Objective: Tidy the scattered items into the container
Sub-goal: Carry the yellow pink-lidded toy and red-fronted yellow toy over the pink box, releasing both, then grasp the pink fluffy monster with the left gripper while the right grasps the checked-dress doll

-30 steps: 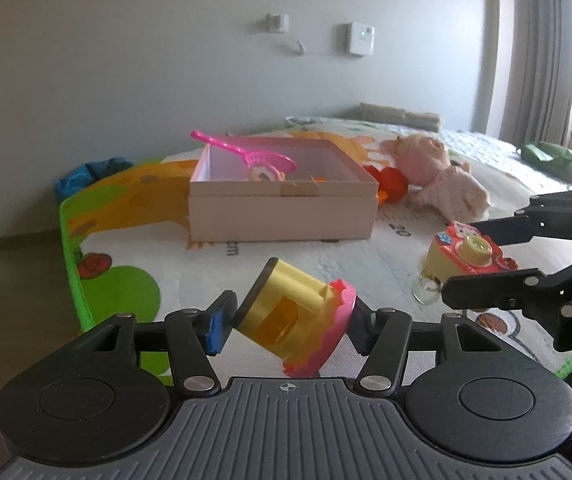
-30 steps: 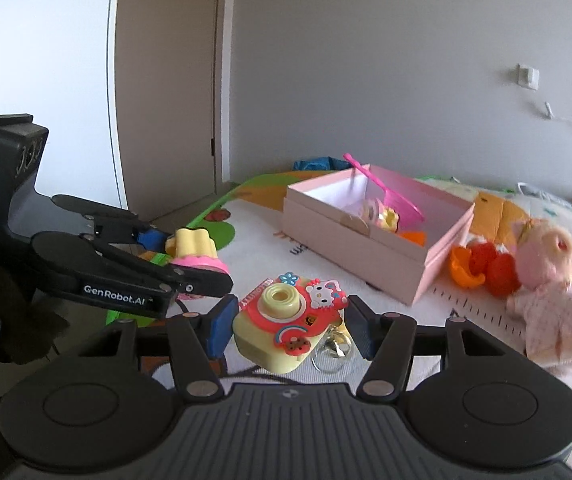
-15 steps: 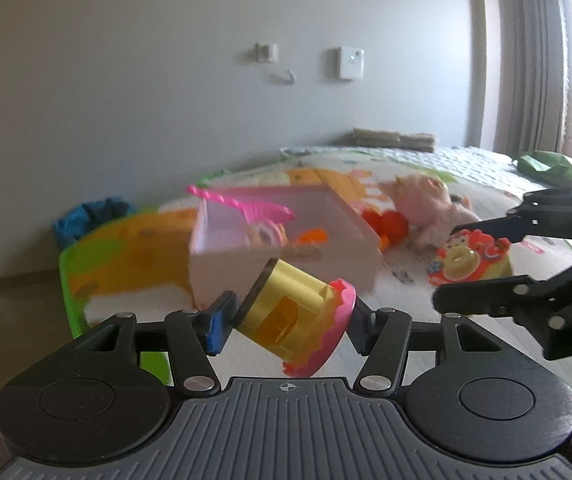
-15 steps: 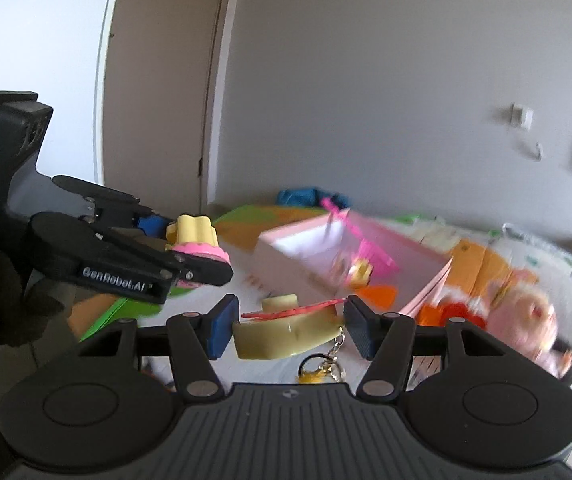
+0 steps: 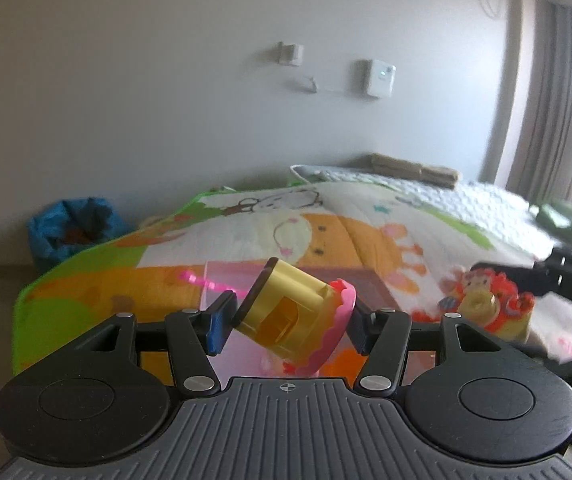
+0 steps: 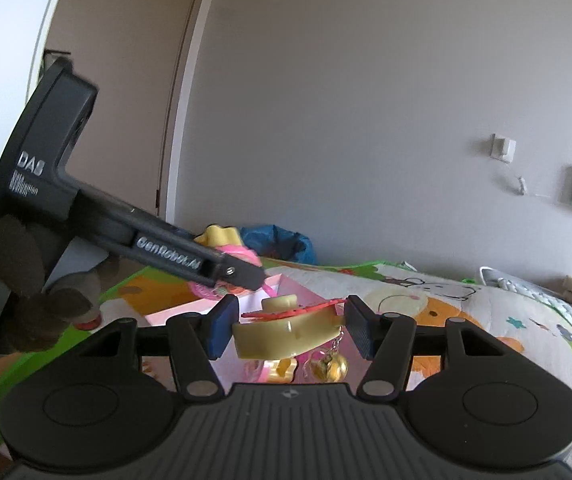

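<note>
My left gripper [image 5: 288,326] is shut on a yellow toy cup with a pink scalloped rim [image 5: 294,318], held tilted just above the pink box [image 5: 370,280]. My right gripper [image 6: 288,330] is shut on a yellow toy camera with a red face [image 6: 286,332]; a gold bell [image 6: 328,366] hangs under it. The camera also shows in the left wrist view [image 5: 486,308], to the right of the cup. The box [image 6: 189,312] lies directly below both grippers, with a pink scoop [image 5: 205,282] and small toys inside. The left gripper's arm [image 6: 157,246] crosses the right wrist view.
The box sits on a colourful cartoon play mat [image 5: 314,232]. A blue bag [image 5: 73,232] lies by the wall at the mat's far left corner. A green item [image 5: 566,220] lies at the far right. A doorway [image 6: 125,120] is behind the left gripper.
Both grippers have risen and moved forward with their toys, from in front of the box to over it. The box has dropped low in both views.
</note>
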`<state>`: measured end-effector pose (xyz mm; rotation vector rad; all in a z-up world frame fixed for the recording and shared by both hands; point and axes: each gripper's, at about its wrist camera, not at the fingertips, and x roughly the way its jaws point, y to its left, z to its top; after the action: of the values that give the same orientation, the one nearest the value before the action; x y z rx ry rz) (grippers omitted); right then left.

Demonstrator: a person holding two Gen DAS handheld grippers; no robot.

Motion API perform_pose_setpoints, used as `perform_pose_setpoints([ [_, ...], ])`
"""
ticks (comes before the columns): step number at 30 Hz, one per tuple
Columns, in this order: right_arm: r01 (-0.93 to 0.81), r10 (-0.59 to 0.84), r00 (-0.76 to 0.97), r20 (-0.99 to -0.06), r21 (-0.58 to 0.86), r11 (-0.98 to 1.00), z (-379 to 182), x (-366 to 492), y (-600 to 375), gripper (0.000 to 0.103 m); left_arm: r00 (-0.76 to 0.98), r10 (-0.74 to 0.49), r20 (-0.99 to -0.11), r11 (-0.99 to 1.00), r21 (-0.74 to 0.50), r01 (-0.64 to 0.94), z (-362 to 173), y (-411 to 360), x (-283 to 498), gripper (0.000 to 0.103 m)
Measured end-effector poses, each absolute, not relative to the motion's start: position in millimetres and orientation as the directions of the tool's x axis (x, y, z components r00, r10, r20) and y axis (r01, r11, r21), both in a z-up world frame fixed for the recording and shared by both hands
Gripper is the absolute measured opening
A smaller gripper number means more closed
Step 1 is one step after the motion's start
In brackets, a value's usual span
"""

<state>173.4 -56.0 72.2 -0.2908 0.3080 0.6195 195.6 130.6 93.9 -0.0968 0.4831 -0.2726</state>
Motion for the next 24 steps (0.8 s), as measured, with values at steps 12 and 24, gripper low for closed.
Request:
perform_pose_setpoints([
  [12,-0.536,0.444,0.798,-0.407,-0.145,0.831,42.0,184.5,-102.4,0.07,0.828,-0.265,-0.494,0.963,-0.176,0.203,62.5,122.7,233.1,0.09],
  [24,-0.274,0.169,0.859,-0.483,-0.155,0.949,11.0,145.2,-215.5,0.083,0.714,-0.499,-0.49,0.85,-0.118,0.513,72.1,20.9,207.9,0.095],
])
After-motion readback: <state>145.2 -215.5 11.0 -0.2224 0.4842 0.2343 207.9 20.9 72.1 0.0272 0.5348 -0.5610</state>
